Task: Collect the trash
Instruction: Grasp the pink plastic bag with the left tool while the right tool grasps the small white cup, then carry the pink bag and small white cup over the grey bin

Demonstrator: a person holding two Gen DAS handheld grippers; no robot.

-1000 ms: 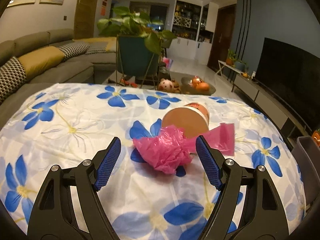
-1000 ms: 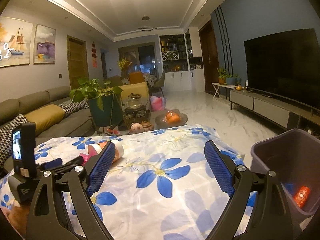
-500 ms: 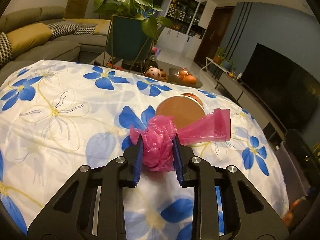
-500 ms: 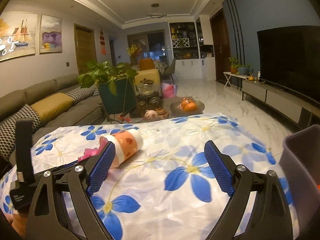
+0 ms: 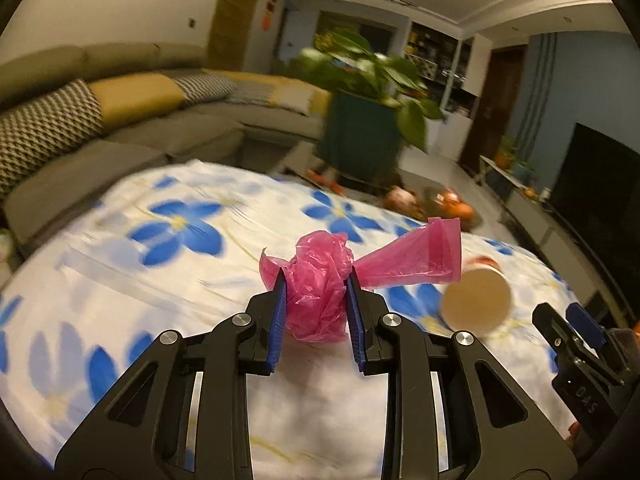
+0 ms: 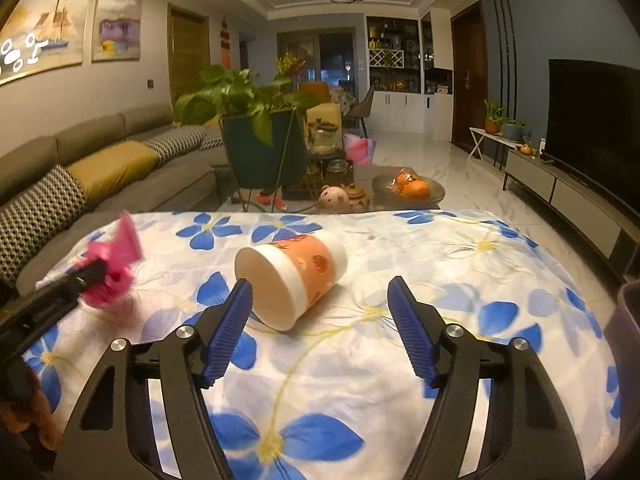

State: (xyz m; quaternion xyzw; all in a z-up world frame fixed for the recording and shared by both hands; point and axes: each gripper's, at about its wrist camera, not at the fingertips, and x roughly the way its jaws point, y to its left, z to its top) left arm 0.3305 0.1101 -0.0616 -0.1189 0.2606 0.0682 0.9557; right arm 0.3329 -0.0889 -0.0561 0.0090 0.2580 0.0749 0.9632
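1. In the L wrist view, nearest to us, the left gripper [image 5: 314, 304] sat narrow, both blue pads pinching the crumpled pink plastic bag [image 5: 318, 284] at its middle. Its jaws closed onto the bag within the last sec. and held it there.
2. The bag's wad bulged above and below the pads; a flatter flap stuck out to the right, toward the paper cup [image 5: 476, 300].
3. Bag looked raised off the flowered cloth [image 5: 180, 248]; contact underneath we couldn't tell, w/ the background blurred.
4. In the R wrist view, the right gripper [image 6: 320, 312] stood wide, jaws just narrowing, pads not pressing on anything.
5. The cup [image 6: 290, 280] lay on its side on the cloth [image 6: 460, 272], just past the fingertips. Its base faced us, and the left pad was close beside that end; touching or not we couldn't tell.
6. Cup had an orange printed band and a white rim end pointing away.
7. Left of it, the pink bag [image 6: 114, 264] hung in the other gripper [image 6: 108, 274], apart from the cup.
8. At the right edge, a grey bin [image 6: 624, 320] showed only partly.
9. Farther back: a potted plant [image 6: 256, 132], a sofa [image 6: 120, 168] and a TV [image 6: 592, 128] on the right.
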